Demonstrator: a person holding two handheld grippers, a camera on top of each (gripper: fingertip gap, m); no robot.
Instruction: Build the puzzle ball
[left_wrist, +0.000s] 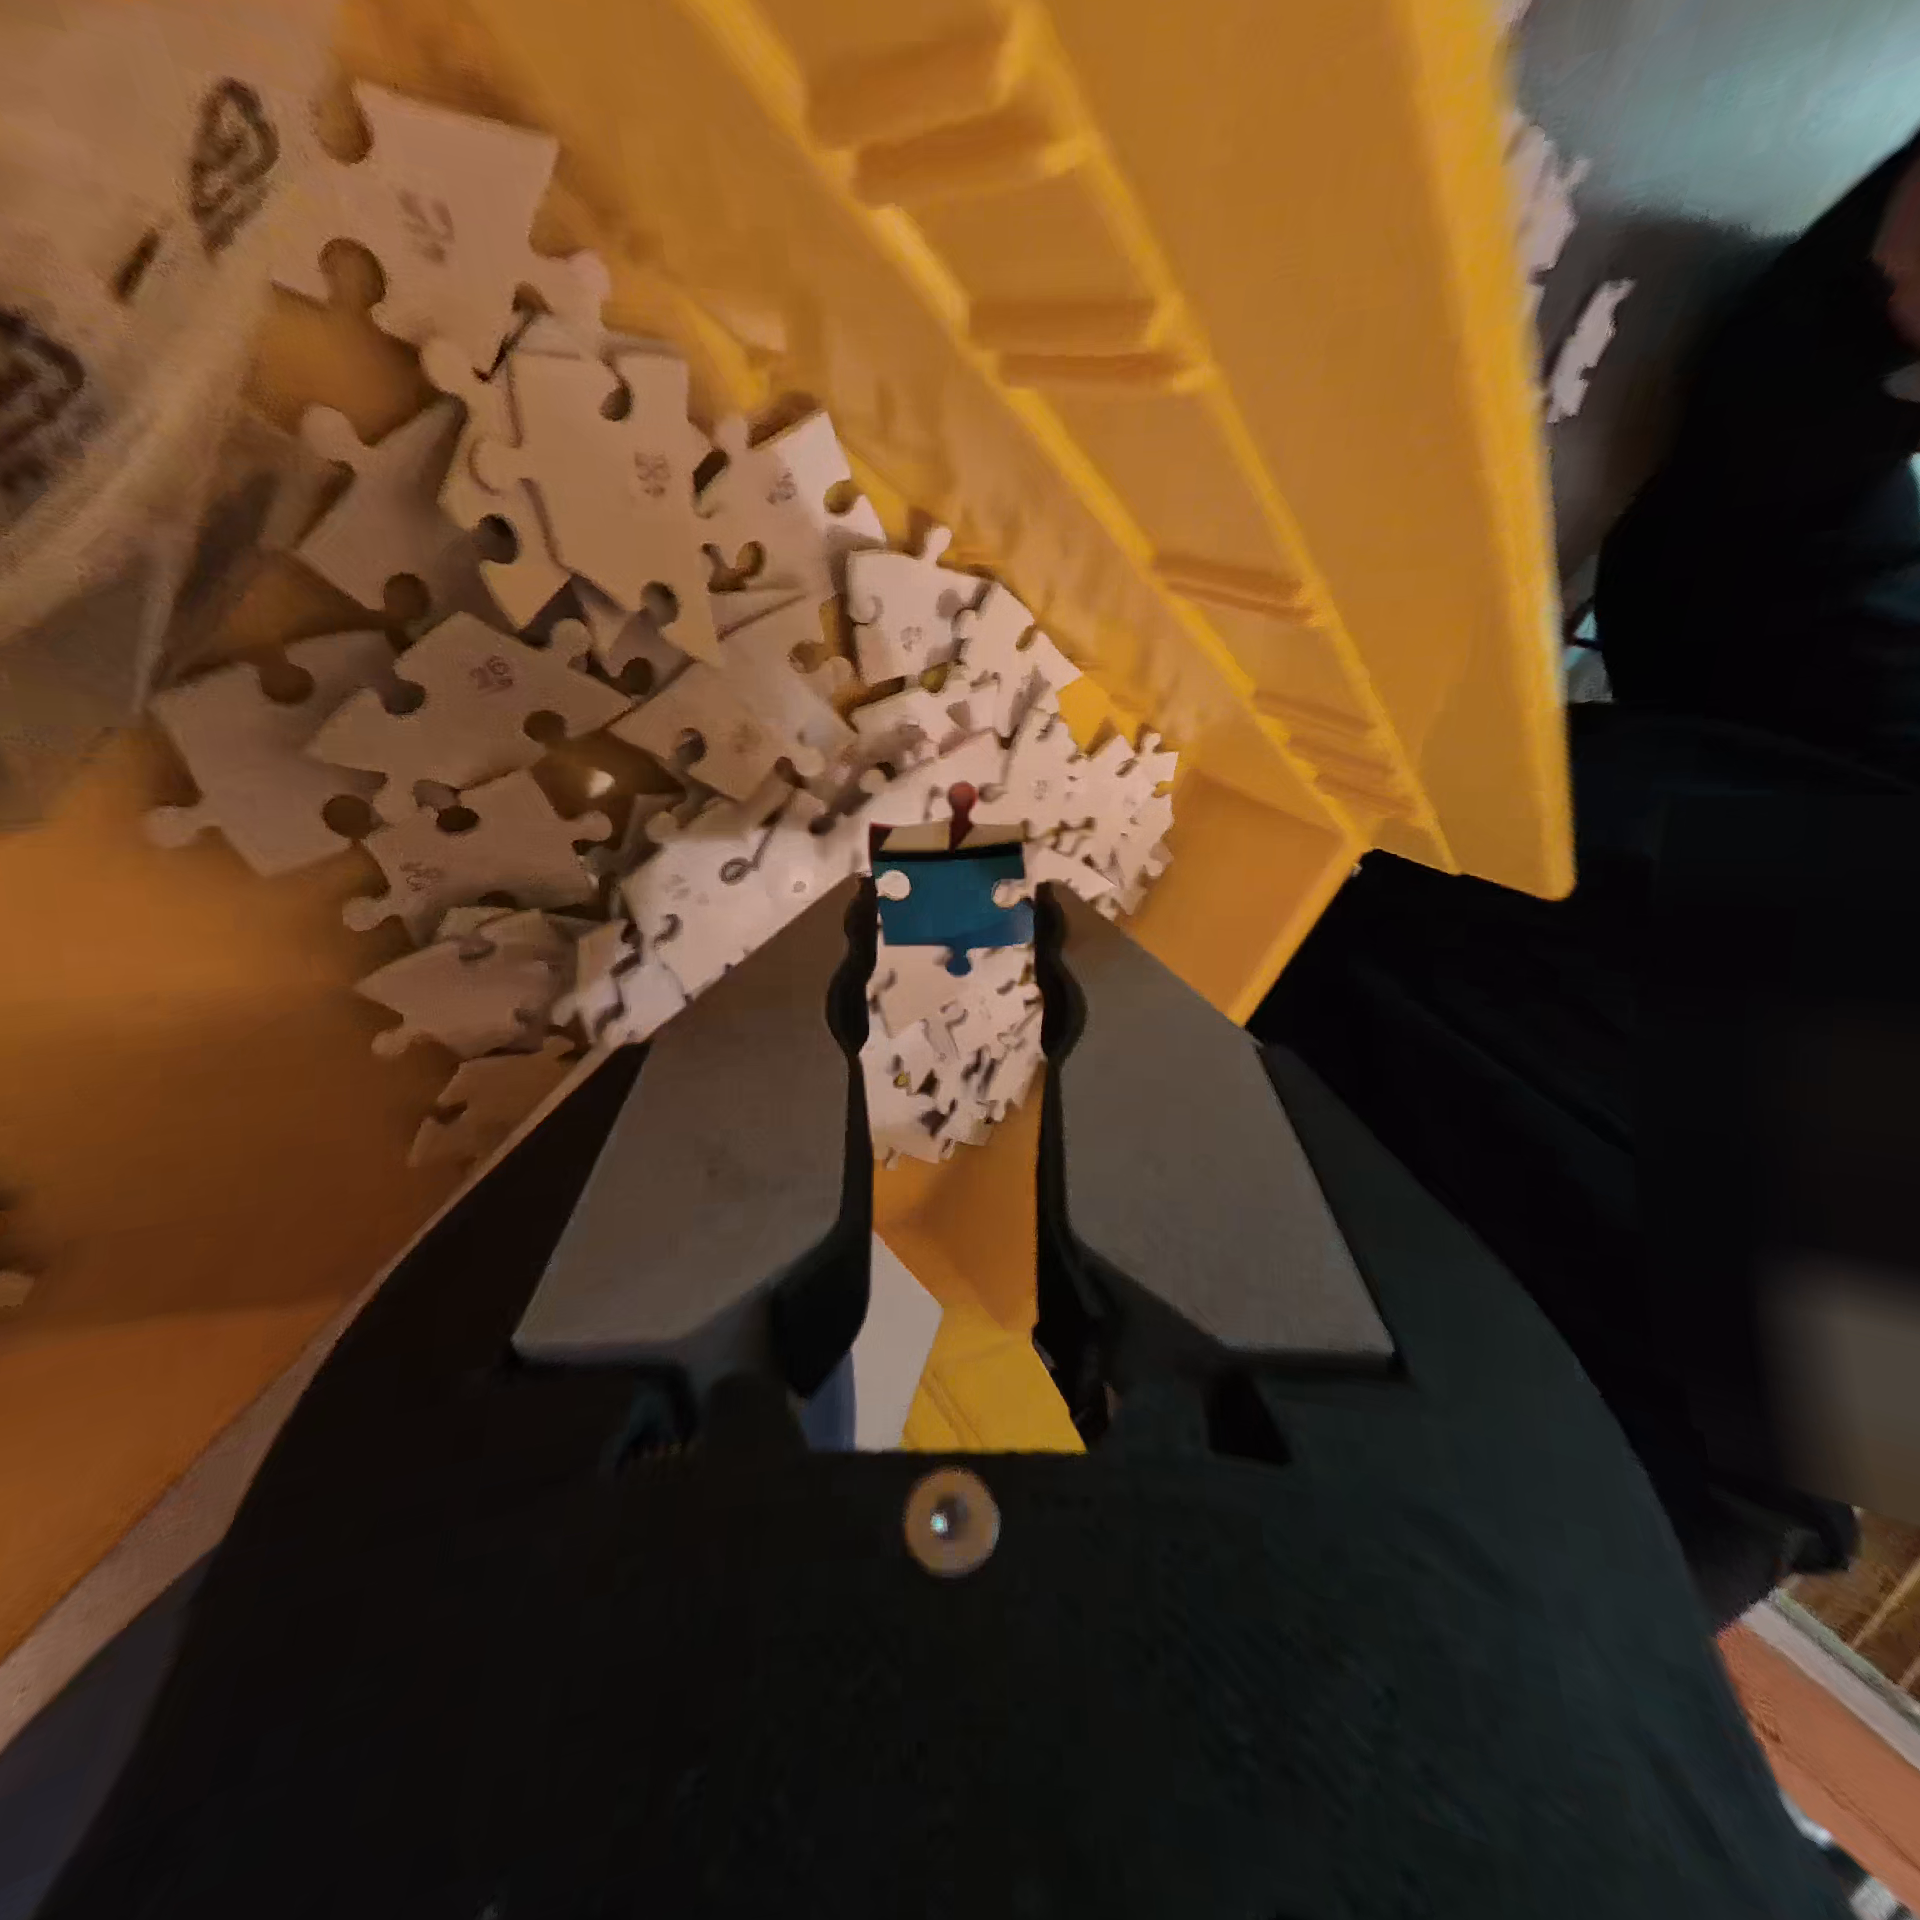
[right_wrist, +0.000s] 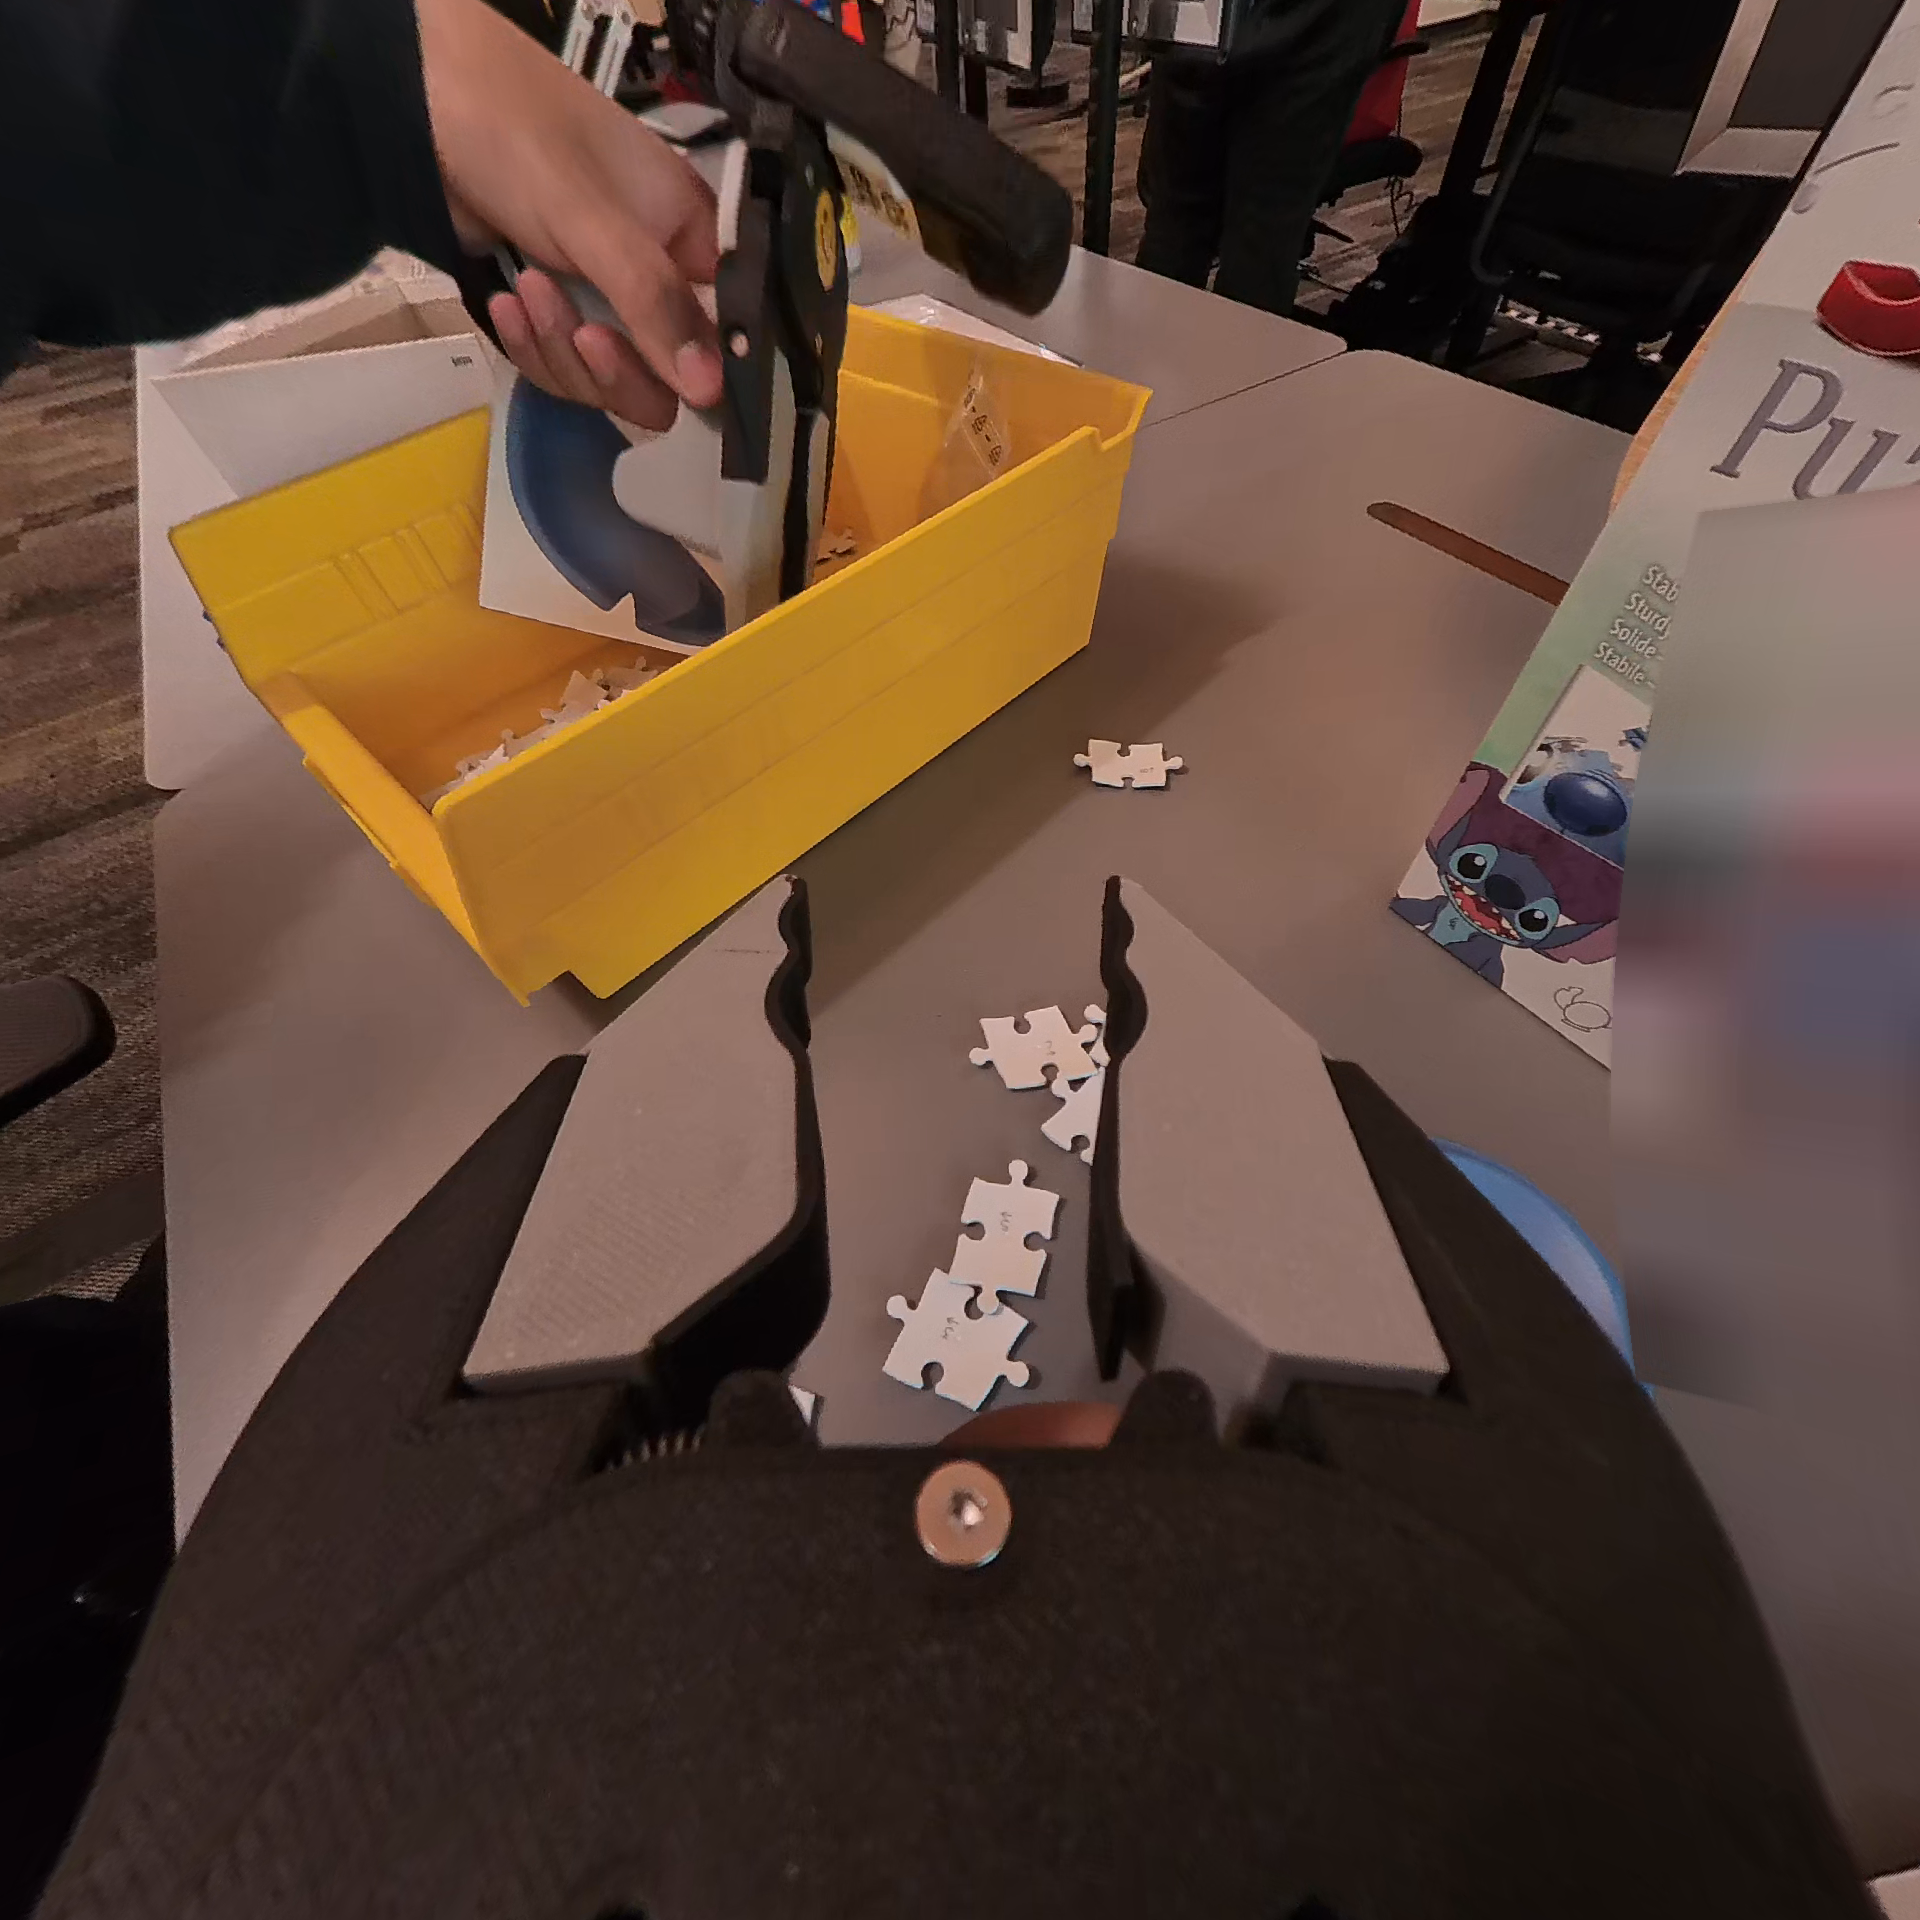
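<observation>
My left gripper (left_wrist: 951, 904) is down in the yellow bin (right_wrist: 727, 769), jaws pinching a blue puzzle piece (left_wrist: 951, 909) just above the heap of white pieces (left_wrist: 540, 665). My right gripper (right_wrist: 951, 894) hovers over the grey tabletop (right_wrist: 1299, 623), jaws wide and empty, joined pieces (right_wrist: 987, 1288) lying between its fingers (right_wrist: 665, 1164)
</observation>
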